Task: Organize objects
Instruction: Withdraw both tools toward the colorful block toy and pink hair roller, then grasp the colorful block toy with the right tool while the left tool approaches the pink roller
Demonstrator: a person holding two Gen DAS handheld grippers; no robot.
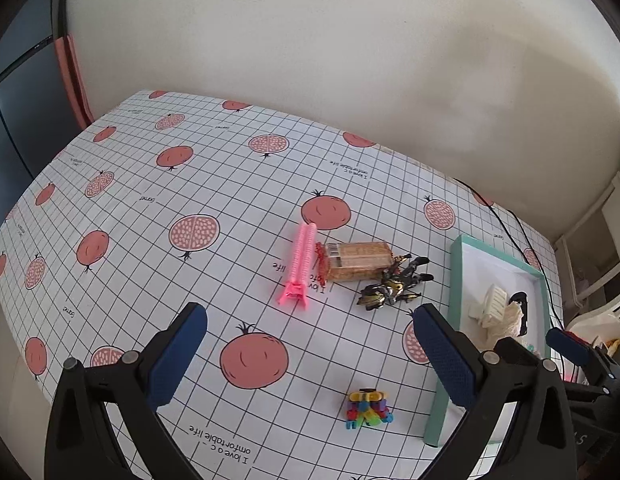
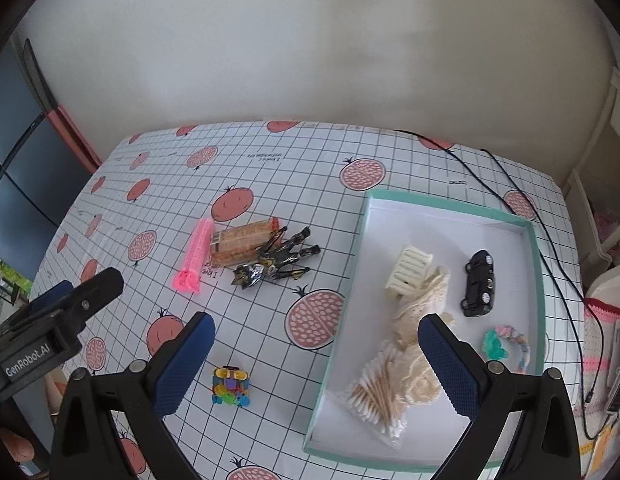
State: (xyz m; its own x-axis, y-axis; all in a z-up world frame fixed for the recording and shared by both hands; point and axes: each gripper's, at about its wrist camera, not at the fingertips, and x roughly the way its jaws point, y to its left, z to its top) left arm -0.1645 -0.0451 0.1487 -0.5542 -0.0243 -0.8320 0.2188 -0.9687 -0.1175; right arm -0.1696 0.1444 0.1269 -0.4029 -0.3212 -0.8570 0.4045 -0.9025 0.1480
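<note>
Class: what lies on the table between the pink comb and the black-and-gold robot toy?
A clear box of wafer biscuits, touching the pink comb and black-and-gold robot toy; both views.

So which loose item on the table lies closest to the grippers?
The multicoloured block toy, alone in front; the pink comb, biscuit pack and black-gold figure cluster farther back.

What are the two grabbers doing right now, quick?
Left gripper: open, holding nothing.
Right gripper: open, holding nothing.
</note>
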